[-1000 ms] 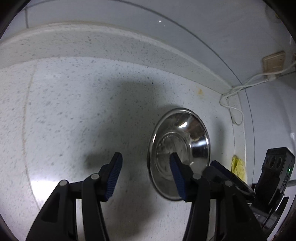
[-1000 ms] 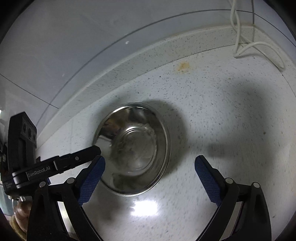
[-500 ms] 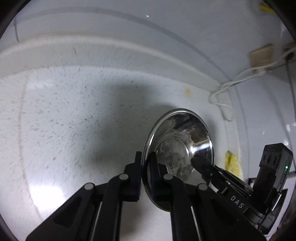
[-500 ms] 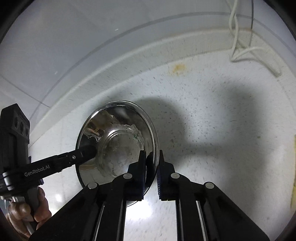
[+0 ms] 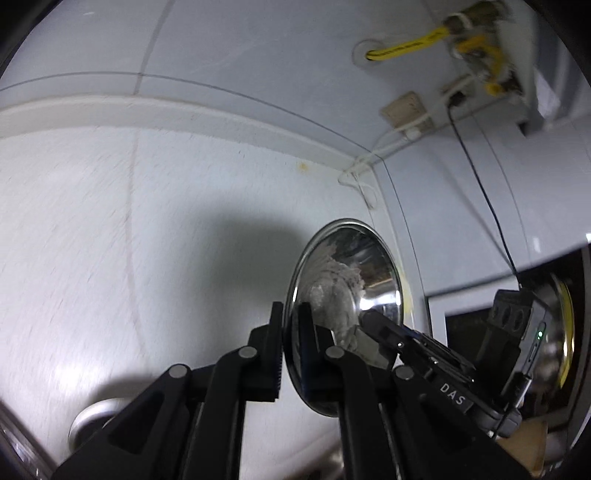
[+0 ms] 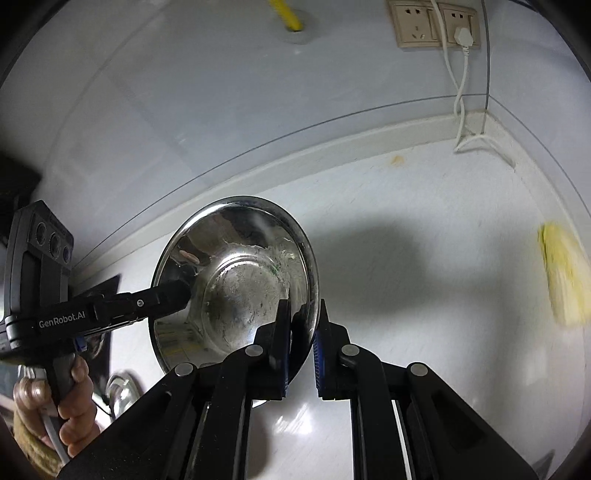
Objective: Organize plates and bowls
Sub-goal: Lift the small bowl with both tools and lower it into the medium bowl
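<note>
Both tools pinch the same steel bowl (image 6: 236, 280): right tool (image 6: 300, 343) clamped on the rim at the bowl's 5 o'clock, left tool (image 5: 291, 343) clamped on the opposite rim, one finger (image 5: 271, 354) outside the wall, the other inside. Bowl is held off the counter (image 6: 424, 280), tilted so its inside faces the right camera; inner base looks scuffed and smeared. In the right view the left tool (image 6: 173, 295) comes in from 9 o'clock, a bare hand (image 6: 66, 402) on its handle at 8 o'clock. Counter is white speckled stone with a raised lip along the back, glare patches near the cameras, and a broad dark shadow under the bowl. Small orange-brown stain (image 6: 398, 159) on the counter near the back lip at 1 o'clock. Walls are pale glossy panels meeting in a corner at 2 o'clock. Beige double socket (image 6: 436, 24) high on the wall at 1 o'clock, white plug in, white cable (image 6: 460, 96) dropping to the counter corner. Yellow hose (image 5: 402, 46) exits a wall hole at 1 o'clock in the left view. Yellow sponge or cloth (image 6: 565, 273), blurred, lies on the counter at 3 o'clock. A round metal thing (image 5: 90, 424) sits at 7 o'clock in the left view, too cropped to identify.
</note>
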`<state>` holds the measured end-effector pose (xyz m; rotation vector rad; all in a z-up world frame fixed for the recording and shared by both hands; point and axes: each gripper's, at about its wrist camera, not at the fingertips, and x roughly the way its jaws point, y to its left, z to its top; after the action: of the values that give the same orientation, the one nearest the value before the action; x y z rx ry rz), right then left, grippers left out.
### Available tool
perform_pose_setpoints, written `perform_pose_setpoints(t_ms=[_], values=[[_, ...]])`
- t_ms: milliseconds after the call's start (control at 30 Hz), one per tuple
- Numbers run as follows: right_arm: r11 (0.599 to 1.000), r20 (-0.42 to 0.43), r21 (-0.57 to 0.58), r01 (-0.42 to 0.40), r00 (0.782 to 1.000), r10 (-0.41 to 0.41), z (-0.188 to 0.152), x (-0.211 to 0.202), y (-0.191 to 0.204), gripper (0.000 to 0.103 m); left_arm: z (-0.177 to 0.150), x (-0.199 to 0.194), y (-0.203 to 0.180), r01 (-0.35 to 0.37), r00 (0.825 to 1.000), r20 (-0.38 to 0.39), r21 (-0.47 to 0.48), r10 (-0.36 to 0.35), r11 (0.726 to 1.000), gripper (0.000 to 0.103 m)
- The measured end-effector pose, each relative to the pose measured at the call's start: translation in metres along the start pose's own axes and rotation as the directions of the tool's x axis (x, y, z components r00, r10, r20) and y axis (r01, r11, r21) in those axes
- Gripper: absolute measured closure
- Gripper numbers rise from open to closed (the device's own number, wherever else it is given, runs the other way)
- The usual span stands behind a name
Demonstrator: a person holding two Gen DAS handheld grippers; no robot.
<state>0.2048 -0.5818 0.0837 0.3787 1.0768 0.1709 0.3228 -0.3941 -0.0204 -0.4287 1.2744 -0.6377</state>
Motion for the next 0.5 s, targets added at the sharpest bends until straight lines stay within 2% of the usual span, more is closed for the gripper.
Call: perform_pose_setpoints(t_ms=[133,300,400,500], values=[[1.0,-0.028,-0.015,-0.027,0.999,0.026,-0.055,-0.008,0.028,0.092,-0.048,-0.038,0.02,0.001,1.0,-0.006,0.013,0.0,1.0,0.097],[0.997,-0.082,-0.034,-0.062,0.995,0.059,-0.102,0.001,0.058,0.092,-0.101,-0.077,0.056,-0.005,1.0,-0.018,-0.011,0.005,1.0,0.097],[0.995,-0.121,-0.032,-0.089,0.989,0.085,-0.12,0.014,0.067,0.092,-0.13,-0.086,0.081,-0.042,0.999,-0.019,-0.028,0.042,0.999,0.097],[0.994,-0.174,-0.029,-0.102,0.98,0.095,-0.135,0.036,0.072,0.092,-0.151,-0.085,0.11,-0.054,0.998,-0.041,-0.083,0.051,0.995,0.097]])
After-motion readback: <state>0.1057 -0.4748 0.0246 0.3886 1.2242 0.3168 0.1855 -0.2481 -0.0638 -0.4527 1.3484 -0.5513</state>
